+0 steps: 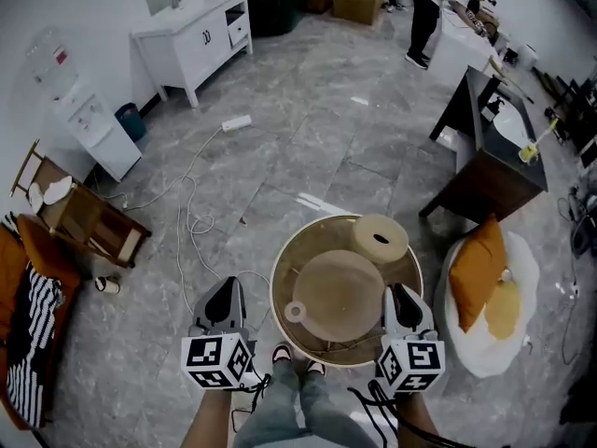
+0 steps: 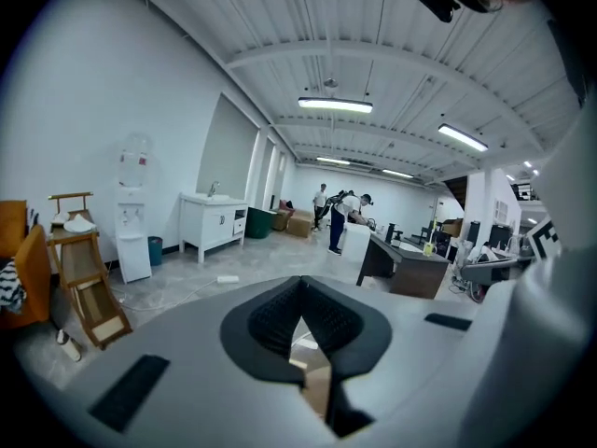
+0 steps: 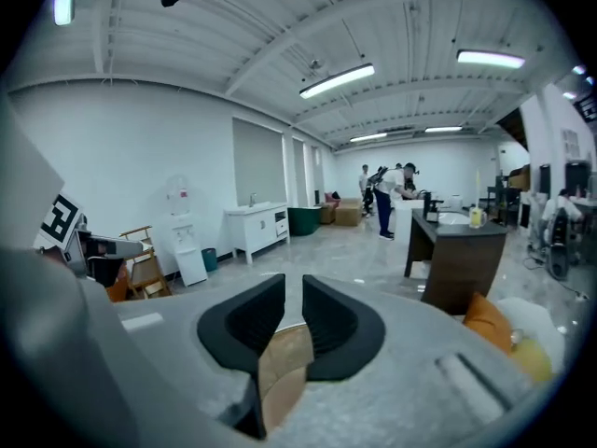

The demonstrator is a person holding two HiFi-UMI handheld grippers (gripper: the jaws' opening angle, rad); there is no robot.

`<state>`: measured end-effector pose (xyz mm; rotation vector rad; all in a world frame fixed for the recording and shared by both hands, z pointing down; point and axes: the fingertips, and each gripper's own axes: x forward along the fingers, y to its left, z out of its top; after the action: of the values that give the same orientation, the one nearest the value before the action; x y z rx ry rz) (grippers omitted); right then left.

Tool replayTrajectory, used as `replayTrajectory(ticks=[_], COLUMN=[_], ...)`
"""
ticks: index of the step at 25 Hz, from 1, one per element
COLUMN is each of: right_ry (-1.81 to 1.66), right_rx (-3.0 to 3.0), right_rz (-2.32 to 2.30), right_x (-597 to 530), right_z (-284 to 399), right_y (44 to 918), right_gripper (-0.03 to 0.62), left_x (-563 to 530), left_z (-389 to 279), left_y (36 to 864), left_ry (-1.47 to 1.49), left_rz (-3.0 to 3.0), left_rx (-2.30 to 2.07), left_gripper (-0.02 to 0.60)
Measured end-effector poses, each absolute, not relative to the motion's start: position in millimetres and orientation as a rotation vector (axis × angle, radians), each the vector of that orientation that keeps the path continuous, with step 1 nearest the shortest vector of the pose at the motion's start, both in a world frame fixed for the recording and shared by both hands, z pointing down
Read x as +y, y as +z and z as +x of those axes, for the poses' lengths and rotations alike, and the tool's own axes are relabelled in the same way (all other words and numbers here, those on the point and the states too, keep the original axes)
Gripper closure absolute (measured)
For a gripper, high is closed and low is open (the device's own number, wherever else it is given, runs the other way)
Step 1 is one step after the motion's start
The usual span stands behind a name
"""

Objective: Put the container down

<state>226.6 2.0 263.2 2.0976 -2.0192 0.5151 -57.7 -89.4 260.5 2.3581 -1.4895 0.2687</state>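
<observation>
Bright ceiling strip lights point(image 2: 335, 105), soft shadows, fisheye-warped edges, blurred foreground

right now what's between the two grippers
The round container, holding a flat tan lid, fills that stretch in the head view. The left gripper sits beside it, fingers together and empty; the right gripper pinches its edge.

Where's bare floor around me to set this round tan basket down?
The widest bare patch of grey tiled floor lies ahead of the round tan basket, between the white cabinet and the dark wooden desk. The left is crowded with a white power strip and a wooden rack; on the right sits an orange cushion.
</observation>
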Motion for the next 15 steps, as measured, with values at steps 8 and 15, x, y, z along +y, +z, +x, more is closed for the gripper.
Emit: replayTrajectory(ticks=[8,15], right_ry=[0.444,0.435], right_rx=[-1.733,-1.616], right_rz=[2.401,2.518], right_x=[76,106], right_z=[329,367], right_y=[218,207], right_gripper=[0.588,0.588], left_x=[-98,-110], left_z=[-26,6], left_y=[204,185], left_ry=[0.26,0.236], left_rz=[2.516,2.588], left_rx=[-1.443,-1.384], left_gripper=[0.577,0.577])
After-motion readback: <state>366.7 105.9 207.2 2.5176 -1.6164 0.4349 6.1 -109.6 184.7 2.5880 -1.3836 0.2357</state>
